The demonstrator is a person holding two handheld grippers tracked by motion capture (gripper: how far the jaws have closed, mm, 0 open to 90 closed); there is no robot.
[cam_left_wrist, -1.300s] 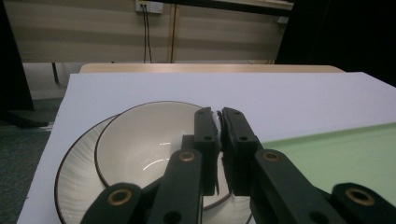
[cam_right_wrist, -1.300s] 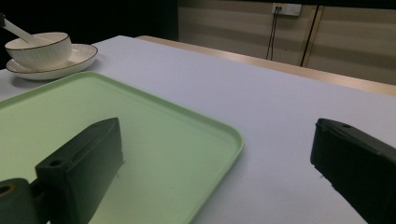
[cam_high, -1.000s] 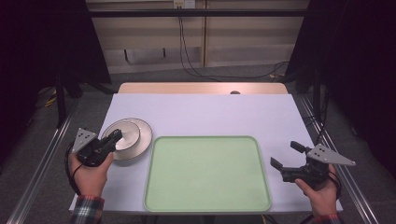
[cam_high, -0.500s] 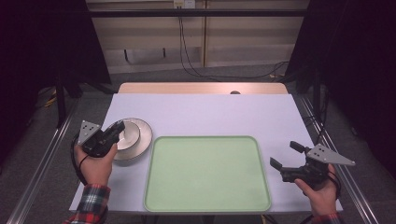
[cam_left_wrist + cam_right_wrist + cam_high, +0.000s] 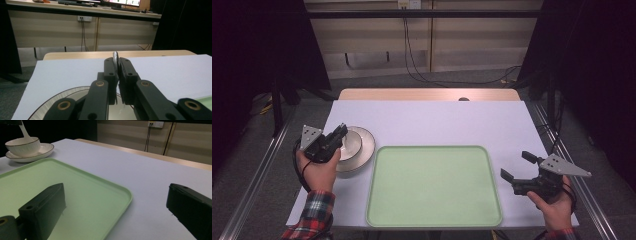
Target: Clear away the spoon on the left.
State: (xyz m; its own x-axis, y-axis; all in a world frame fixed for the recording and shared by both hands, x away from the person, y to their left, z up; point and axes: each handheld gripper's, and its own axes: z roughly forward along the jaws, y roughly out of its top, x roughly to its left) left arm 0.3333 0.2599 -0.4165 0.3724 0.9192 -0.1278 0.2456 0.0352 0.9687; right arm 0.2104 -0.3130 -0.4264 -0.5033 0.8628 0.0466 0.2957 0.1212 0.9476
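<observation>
We judge the step in hand to be lifting a spoon [image 5: 115, 56] clear of the bowl [image 5: 23, 145]. To do it well, raise it straight and keep the grip firm, since the slim handle could pivot.

The left gripper [image 5: 333, 140] is closed on the spoon's handle; in the left gripper view the handle stands upright between the jaws, its tip just above them. The bowl sits on a saucer [image 5: 367, 145] at the table's left, just beside the green tray [image 5: 434, 220].

The right gripper [image 5: 518, 166] rests near the tray's right edge, jaws wide apart and holding nothing (seemingly idle).
</observation>
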